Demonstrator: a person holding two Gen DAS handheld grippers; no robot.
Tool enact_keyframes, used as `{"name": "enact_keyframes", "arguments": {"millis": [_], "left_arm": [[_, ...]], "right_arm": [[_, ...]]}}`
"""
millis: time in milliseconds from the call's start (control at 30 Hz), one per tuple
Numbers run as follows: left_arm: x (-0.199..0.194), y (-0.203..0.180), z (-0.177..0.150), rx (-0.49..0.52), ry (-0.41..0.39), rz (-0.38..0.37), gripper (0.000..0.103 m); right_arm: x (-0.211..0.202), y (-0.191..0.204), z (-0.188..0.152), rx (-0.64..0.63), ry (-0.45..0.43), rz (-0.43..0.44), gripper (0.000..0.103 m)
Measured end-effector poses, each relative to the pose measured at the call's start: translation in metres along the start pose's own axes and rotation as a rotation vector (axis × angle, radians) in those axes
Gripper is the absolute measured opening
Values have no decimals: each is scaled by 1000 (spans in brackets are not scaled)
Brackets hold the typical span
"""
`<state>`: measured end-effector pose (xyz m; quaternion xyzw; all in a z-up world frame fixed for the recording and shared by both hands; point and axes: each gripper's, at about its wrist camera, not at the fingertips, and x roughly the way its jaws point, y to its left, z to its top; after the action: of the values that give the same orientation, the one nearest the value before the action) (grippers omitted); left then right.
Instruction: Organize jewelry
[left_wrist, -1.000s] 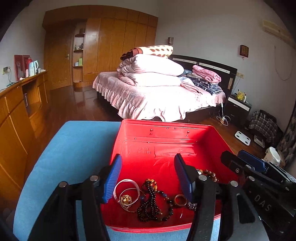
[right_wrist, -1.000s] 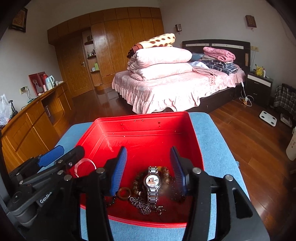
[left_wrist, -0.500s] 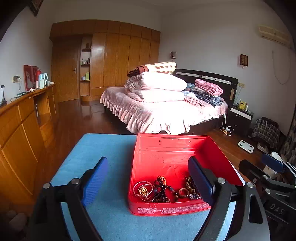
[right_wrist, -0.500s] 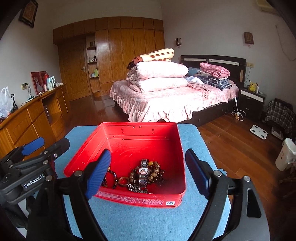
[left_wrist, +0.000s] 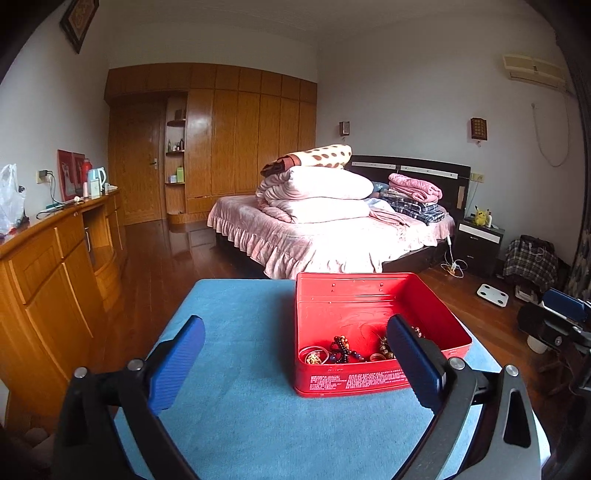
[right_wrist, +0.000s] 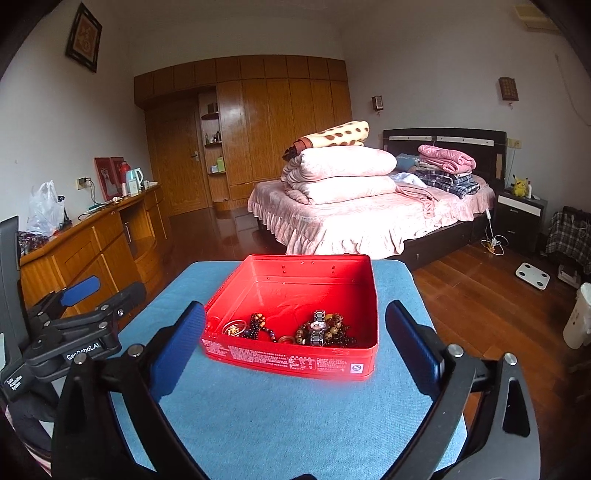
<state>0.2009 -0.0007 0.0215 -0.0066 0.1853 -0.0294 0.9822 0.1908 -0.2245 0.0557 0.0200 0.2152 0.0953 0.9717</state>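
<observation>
both claws backed off since a second ago: then they hung right over the tin with the jewelry between the pads, now they sit near of it and the whole tin is in view. left claw (left_wrist: 295, 354) jaws have just been opening, now wide apart, nothing between them but blue counter (left_wrist: 240, 332); its right pad overlaps the tin's near right corner in view, contact not clear. right claw (right_wrist: 295, 343) same, jaws just opened, wide apart, the tin framed between the pads but not touched. red tin (right_wrist: 295, 284) sits on the counter, lid off, same spot as before. jewelry all still inside, bunched at the near wall: watch (right_wrist: 317, 330) on a bead pile at right, dark bead string (right_wrist: 258, 326) centre, bangle (right_wrist: 234, 326) left, small ring (right_wrist: 285, 339) near the wall. bed (right_wrist: 369, 218) far behind.
</observation>
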Motion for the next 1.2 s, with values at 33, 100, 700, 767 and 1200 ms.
{"name": "enact_keyframes", "arguments": {"millis": [33, 100, 700, 767, 1200], "left_arm": [[-3, 2, -1, 1, -4, 3, 97], [-10, 4, -6, -6, -7, -3, 97], [-21, -5, -8, 24, -29, -21, 97], [-21, -6, -8, 24, -29, -24, 97], [-23, -9, -8, 30, -31, -27, 97]], "right_arm": [[-3, 1, -1, -5, -1, -3, 97], [-5, 3, -4, -21, 3, -11, 97], [-11, 7, -11, -39, 4, 2, 98], [-11, 6, -10, -39, 1, 2, 98], [-13, 6, -8, -38, -1, 1, 98]]}}
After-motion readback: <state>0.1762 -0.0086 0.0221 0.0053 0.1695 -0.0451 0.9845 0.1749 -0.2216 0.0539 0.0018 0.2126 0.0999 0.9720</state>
